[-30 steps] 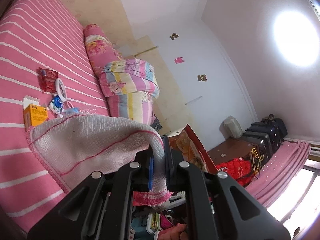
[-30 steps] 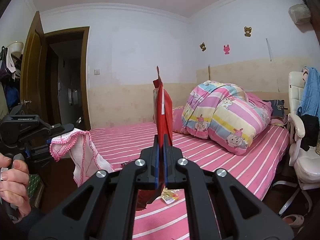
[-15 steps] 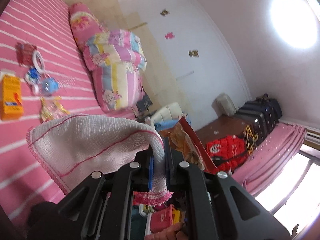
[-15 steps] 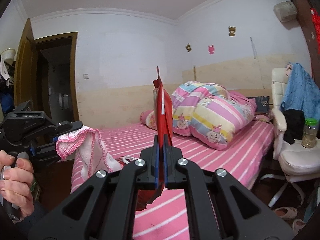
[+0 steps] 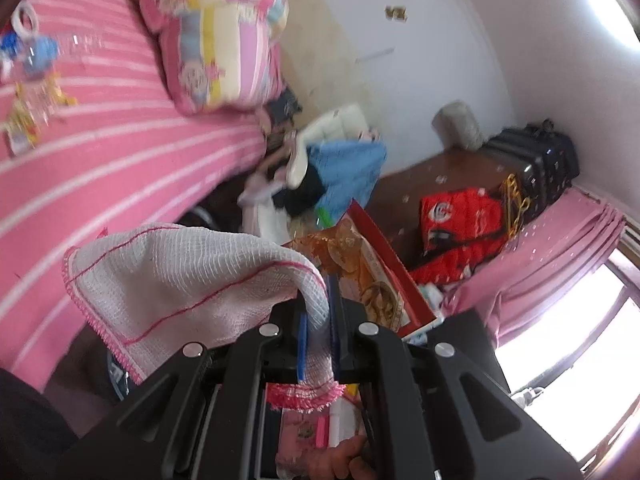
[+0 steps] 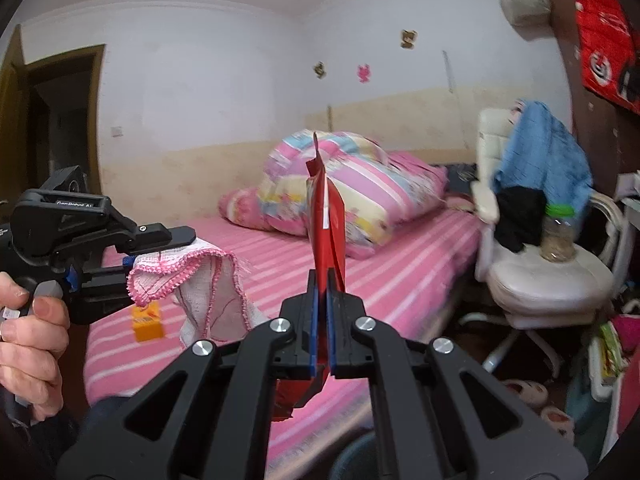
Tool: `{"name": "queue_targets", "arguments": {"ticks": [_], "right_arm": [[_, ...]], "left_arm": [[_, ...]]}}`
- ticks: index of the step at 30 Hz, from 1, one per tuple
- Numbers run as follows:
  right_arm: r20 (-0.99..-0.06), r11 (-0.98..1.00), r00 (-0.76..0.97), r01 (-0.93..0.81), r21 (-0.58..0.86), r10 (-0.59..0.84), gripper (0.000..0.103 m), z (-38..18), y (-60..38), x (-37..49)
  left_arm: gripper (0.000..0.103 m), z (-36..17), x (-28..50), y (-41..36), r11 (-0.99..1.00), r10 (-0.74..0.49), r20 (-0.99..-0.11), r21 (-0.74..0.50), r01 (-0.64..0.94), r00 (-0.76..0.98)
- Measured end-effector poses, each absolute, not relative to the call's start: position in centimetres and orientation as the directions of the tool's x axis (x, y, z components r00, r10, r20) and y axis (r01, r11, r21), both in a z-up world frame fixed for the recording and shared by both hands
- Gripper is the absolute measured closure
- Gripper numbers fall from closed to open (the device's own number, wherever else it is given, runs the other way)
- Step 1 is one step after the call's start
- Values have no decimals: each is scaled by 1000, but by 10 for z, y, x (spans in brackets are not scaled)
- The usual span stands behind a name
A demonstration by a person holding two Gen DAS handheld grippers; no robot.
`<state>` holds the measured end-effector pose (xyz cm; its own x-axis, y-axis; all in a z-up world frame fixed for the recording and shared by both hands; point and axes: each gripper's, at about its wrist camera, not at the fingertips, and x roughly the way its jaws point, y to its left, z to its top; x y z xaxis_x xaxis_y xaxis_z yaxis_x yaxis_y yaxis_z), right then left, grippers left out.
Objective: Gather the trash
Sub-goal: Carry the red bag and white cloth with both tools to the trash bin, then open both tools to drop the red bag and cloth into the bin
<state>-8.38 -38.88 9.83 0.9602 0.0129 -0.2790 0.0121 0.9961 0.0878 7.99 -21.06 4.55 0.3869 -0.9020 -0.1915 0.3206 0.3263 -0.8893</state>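
Carrying both loads clear of the bed [image 6: 400, 276]: right hand-held gripper [image 6: 322, 312] pinches the red snack bag [image 6: 326, 216] upright by its bottom edge, left hand-held gripper [image 5: 319, 320] pinches the pink-trimmed cloth [image 5: 192, 276], draped loose; wrappers [image 5: 28, 112] remain near the bed's far edge

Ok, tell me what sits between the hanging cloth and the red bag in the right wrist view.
Only bare striped bed shows between the cloth in the left gripper and the red bag in the right gripper, right wrist view.
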Motion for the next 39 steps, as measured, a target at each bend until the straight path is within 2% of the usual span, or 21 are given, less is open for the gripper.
{"name": "queue_targets", "arguments": {"ticks": [12,19,30,39], "right_arm": [[-438,987,892,152,61,-110,99,24,-464,-92],[-554,974,819,220,62,-150,99,-34,-493,-93],[-695,965,705,257,62,-143,99,-113,-511,-75],[-763,961,632,272,55,-135,99,-154,-511,-59]], "left_arm": [[95,-46,106,-331,382,-923,-355,-890,250,146],[95,-125,110,-385,438,-897,-441,-885,160,19],[95,-215,134,-423,541,-817,-555,-832,121,-158],[95,-267,145,-450,599,-751,-606,-793,117,-264]]}}
